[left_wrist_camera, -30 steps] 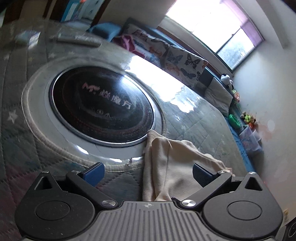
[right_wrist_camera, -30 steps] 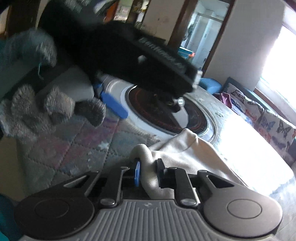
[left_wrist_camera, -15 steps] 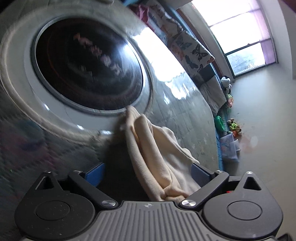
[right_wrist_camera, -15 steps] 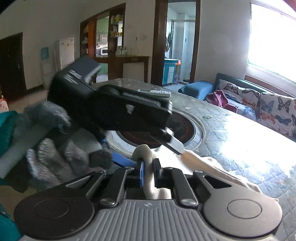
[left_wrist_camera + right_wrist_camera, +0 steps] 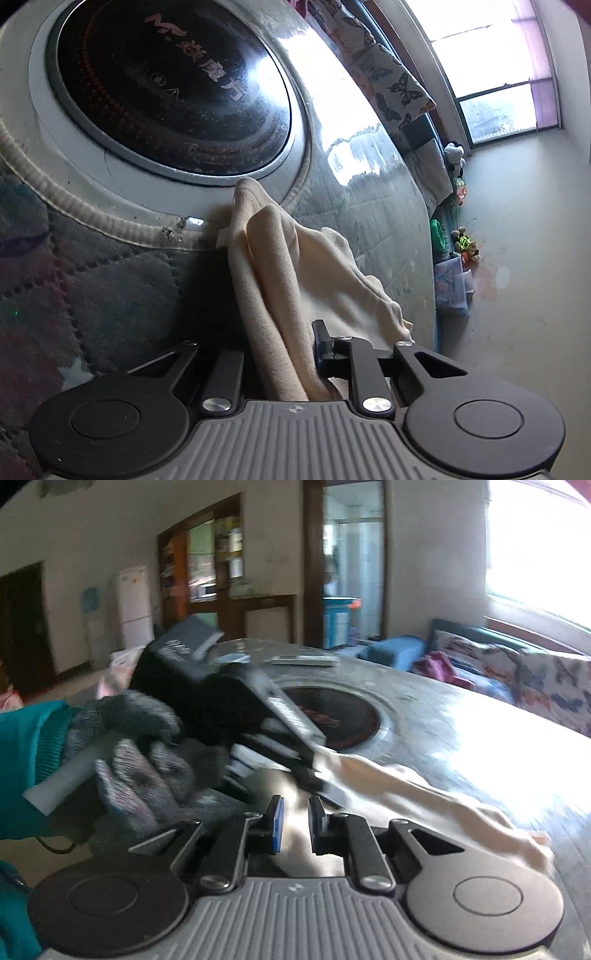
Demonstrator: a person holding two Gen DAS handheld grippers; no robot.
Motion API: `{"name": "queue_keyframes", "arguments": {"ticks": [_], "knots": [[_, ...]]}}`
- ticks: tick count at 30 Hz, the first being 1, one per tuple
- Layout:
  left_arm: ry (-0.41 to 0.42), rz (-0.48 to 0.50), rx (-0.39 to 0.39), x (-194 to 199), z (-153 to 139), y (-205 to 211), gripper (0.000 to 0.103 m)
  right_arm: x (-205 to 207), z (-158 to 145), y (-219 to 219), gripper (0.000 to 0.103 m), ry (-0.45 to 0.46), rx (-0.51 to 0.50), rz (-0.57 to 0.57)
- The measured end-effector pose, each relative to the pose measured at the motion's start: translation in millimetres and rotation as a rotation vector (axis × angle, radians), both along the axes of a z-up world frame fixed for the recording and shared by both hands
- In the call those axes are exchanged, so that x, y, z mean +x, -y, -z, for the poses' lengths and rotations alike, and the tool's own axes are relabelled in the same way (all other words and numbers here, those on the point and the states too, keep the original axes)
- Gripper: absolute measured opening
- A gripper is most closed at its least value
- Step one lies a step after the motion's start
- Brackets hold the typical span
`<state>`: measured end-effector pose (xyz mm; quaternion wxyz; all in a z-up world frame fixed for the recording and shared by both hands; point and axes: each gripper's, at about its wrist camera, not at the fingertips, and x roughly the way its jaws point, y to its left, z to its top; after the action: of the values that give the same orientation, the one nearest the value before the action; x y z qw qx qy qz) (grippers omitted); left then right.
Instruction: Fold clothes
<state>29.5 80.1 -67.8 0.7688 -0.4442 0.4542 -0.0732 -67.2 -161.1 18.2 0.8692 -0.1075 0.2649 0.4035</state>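
Our left claw (image 5: 284, 354) has just been closing, and the cream garment (image 5: 295, 273) that a second ago lay loose between its wide-spread jaws is now bunched and pinched between them, the fabric rising out of the jaws in a thick fold. Our right claw (image 5: 295, 823) is drawn close together on another part of the same garment (image 5: 406, 790), a pale strip of cloth showing in the narrow gap between its blue pads, much as it was a second ago. In the right wrist view the left claw (image 5: 314, 775), carried by a grey-gloved hand (image 5: 147, 760), sits just beside the right one, so the two grips are close together at the near end of the cloth. The rest of the garment trails away over the quilted worktop (image 5: 369, 229), its far tip lying against the pale rim of the round dark cooktop (image 5: 170, 85) set into the middle. We judge that with both claws now holding fabric, the grasping step is done and the cloth is ready to be lifted, spread or carried over into a fold. The left claw holds several layers at once, so we would watch that the bunch does not drag unevenly.
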Motion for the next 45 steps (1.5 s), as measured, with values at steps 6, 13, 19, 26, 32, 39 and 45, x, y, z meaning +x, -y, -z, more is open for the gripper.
{"name": "queue_keyframes", "arguments": {"ticks": [6,13,19,26,32,39,45], "knots": [[0.020,0.025,0.056,0.5,-3.9,8.1,0.019,26.5,8.9,64.9,0.014,-0.059,0.026,0.246],[0.030,0.043,0.072,0.0,-2.8,8.3,0.020,73.1,34.3,137.0,0.015,-0.139,0.083,0.494],[0.037,0.054,0.087,2.8,-4.2,12.8,0.020,99.7,52.8,156.4,0.023,-0.211,0.158,0.551],[0.050,0.063,0.089,4.4,-3.6,12.9,0.021,106.7,61.5,159.3,0.027,-0.238,0.208,0.547],[0.073,0.088,0.188,6.1,-14.3,25.2,0.019,101.6,56.9,162.7,0.008,-0.232,0.235,0.537],[0.164,0.187,0.263,19.5,-41.2,60.4,0.017,80.3,32.9,178.9,0.007,-0.143,0.263,0.585],[0.232,0.306,0.285,42.1,-55.1,115.3,0.016,72.4,11.1,214.1,0.007,-0.056,0.219,0.691]]}}
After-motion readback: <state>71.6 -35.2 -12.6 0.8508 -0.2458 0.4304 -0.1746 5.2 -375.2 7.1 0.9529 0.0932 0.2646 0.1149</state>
